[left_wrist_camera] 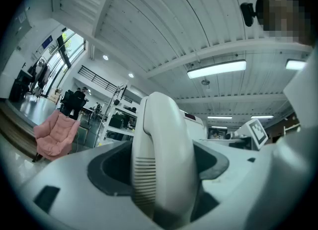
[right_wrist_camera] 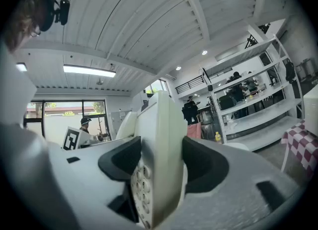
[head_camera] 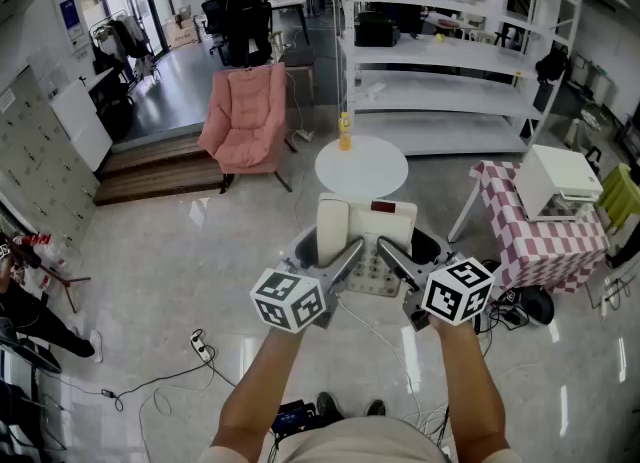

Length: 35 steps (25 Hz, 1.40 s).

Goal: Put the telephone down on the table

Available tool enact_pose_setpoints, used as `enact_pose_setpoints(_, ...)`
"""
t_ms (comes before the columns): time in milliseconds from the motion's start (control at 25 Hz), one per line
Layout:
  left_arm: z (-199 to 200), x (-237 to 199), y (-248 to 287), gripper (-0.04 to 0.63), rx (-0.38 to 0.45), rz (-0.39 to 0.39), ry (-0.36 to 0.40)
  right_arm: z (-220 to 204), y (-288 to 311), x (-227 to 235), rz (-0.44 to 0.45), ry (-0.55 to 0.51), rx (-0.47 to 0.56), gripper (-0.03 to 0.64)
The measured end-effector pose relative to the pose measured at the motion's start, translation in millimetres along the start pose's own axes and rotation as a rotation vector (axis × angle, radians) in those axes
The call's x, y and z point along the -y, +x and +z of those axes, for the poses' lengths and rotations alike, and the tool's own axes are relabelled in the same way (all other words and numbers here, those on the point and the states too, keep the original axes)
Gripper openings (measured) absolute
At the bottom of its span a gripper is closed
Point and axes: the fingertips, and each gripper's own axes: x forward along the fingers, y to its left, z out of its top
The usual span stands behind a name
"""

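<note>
A cream desk telephone [head_camera: 366, 241] with its handset [head_camera: 332, 229] on the left and a keypad [head_camera: 375, 269] hangs in the air between both grippers, just short of the round white table [head_camera: 362, 167]. My left gripper [head_camera: 325, 247] is shut on the telephone's handset side; in the left gripper view the handset [left_wrist_camera: 161, 159] fills the gap between the jaws. My right gripper [head_camera: 408, 248] is shut on the keypad side; the right gripper view shows the body's edge and buttons [right_wrist_camera: 149, 179] clamped between the jaws. Both grippers point level.
A yellow bottle [head_camera: 345, 133] stands at the round table's far edge. A pink armchair [head_camera: 243, 116] sits to the left and a checked-cloth table [head_camera: 540, 236] with a white box [head_camera: 558, 181] to the right. White shelves [head_camera: 450, 91] stand behind. Cables [head_camera: 200, 346] lie on the floor.
</note>
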Motion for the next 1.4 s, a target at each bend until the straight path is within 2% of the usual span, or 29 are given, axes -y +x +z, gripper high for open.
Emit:
enact_pose_setpoints(600,5,-33,-7,0.35,0.011,-0.008,-0.021,-3,32,-9,-0.01,-0.019,-0.007,0.244)
enact_pose_setpoints(1040,20,-63,-18,0.351,0.016,-0.025,-0.002,-1,63,-25,-0.026,-0.005,0.024,0.25)
enact_pose_setpoints(1400,20,-91,-4,0.35,0.009,0.015,-0.008,-1,92,-10,0.009,0.007,0.014,0.25)
